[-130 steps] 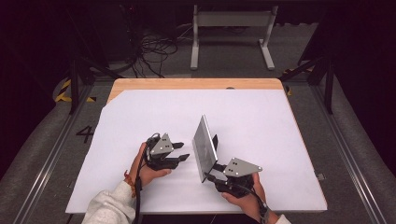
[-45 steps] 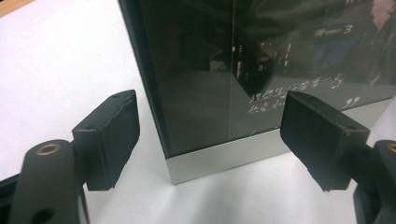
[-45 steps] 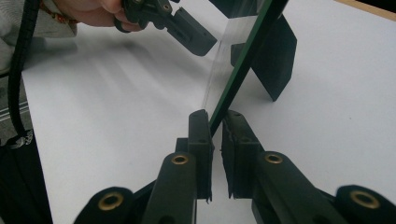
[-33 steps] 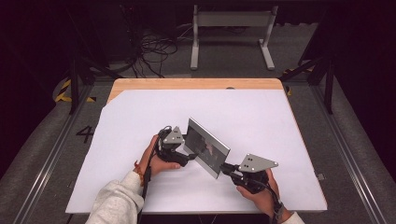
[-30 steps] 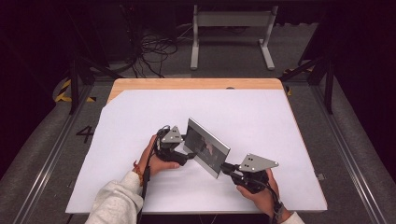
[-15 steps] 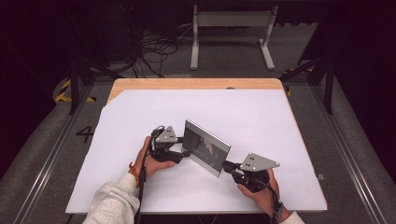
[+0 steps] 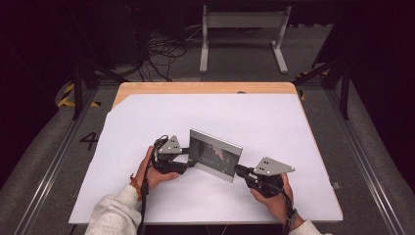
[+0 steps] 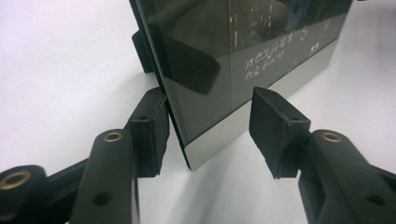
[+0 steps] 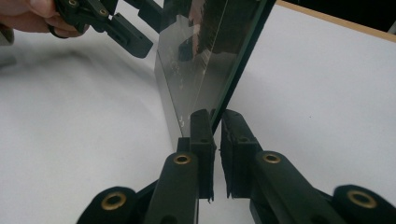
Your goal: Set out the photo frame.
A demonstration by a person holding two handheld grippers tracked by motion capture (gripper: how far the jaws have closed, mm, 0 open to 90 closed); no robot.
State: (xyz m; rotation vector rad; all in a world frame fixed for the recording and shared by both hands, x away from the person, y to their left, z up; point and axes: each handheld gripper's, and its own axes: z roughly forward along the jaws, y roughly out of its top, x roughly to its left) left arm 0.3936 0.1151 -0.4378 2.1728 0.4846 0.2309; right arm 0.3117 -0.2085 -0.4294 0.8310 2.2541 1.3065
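Glass-fronted picture frame [image 7: 215,155] upright on white surface [image 7: 274,122]. Right tool [image 9: 214,122] clamps its edge. Left tool [image 8: 208,126] jaws just closing, straddling opposite edge, right pad clear.

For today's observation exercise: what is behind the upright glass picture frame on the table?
Behind the picture frame, a black back stand sticks out onto the white table sheet. The frame hides the rest of its back.

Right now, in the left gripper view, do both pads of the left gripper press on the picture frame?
No. One pad sits at the picture frame, but the other pad stands apart from it.
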